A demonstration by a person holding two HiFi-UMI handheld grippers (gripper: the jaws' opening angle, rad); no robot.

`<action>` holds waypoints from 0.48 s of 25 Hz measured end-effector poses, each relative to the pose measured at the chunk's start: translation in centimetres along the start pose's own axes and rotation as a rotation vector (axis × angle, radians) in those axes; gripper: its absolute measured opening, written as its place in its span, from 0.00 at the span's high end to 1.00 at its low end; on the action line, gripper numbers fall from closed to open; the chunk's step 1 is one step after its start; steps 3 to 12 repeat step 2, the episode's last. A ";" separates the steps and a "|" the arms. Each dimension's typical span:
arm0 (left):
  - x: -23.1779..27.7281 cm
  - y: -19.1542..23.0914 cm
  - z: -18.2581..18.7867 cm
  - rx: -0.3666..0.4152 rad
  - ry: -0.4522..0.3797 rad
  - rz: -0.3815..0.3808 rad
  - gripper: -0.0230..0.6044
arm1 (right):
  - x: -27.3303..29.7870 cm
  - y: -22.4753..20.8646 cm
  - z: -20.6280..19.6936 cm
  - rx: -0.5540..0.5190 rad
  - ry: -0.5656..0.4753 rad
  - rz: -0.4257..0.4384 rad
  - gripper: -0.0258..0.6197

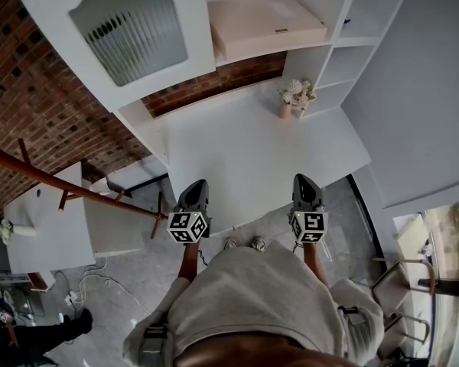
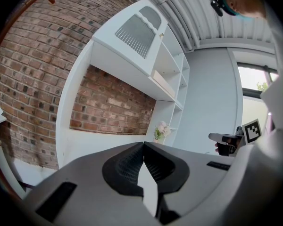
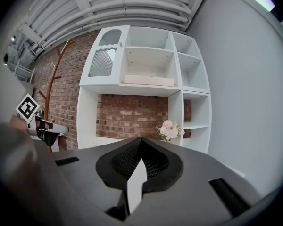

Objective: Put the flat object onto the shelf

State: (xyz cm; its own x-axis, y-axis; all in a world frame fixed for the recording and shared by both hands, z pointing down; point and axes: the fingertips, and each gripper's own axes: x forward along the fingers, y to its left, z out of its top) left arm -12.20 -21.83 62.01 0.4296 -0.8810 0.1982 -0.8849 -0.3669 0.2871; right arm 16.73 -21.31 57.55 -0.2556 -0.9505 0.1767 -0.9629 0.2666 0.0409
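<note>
Left gripper [image 1: 196, 186], dark grey with a square-marker cube, has its jaws pressed together at the tips with nothing between them; its own view gives the same read [image 2: 144, 144]. Right gripper [image 1: 304, 180] is likewise closed tight and empty [image 3: 140, 139]. Both are held side by side in front of the person [image 1: 260, 297], tips at the front edge of the white countertop [image 1: 245, 151], touching nothing. Further back on the countertop, right side, is a small vase of pale pink-white flowers [image 1: 295, 95], upright, near the right-hand cubbies. Above that is the flat object [image 1: 264, 20]. It is a wide, thin, pale cream rectangular slab, box-like, with a plain top and a small dark mark near its front edge. It lies flat on the middle shelf of the white shelf unit [image 1: 306, 61], taking up most of that bay's width. Ribbed-glass cabinet door [image 1: 130, 25] sits just left of it. Red brick wall [image 1: 30, 90] runs behind and left of the unit.
</note>
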 end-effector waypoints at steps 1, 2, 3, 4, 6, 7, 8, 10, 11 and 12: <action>0.0 0.0 0.0 0.000 0.000 0.000 0.94 | 0.0 0.0 0.0 -0.001 0.000 -0.001 0.91; 0.0 0.0 -0.1 0.000 0.000 0.000 0.94 | 0.0 0.0 -0.1 -0.003 0.001 -0.001 0.91; 0.0 0.0 -0.1 0.000 0.000 0.000 0.94 | 0.0 0.0 -0.1 -0.003 0.001 -0.001 0.91; 0.0 0.0 -0.1 0.000 0.000 0.000 0.94 | 0.0 0.0 -0.1 -0.003 0.001 -0.001 0.91; 0.0 0.0 -0.1 0.000 0.000 0.000 0.94 | 0.0 0.0 -0.1 -0.003 0.001 -0.001 0.91; 0.0 0.0 -0.1 0.000 0.000 0.000 0.94 | 0.0 0.0 -0.1 -0.003 0.001 -0.001 0.91; 0.0 0.0 -0.1 0.000 0.000 0.000 0.94 | 0.0 0.0 -0.1 -0.003 0.001 -0.001 0.91; 0.0 0.0 -0.1 0.000 0.000 0.000 0.94 | 0.0 0.0 -0.1 -0.003 0.001 -0.001 0.91; 0.0 0.0 -0.1 0.000 0.000 0.000 0.94 | 0.0 0.0 -0.1 -0.003 0.001 -0.001 0.91; 0.0 0.0 -0.1 0.000 0.000 0.000 0.94 | 0.0 0.0 -0.1 -0.003 0.001 -0.001 0.91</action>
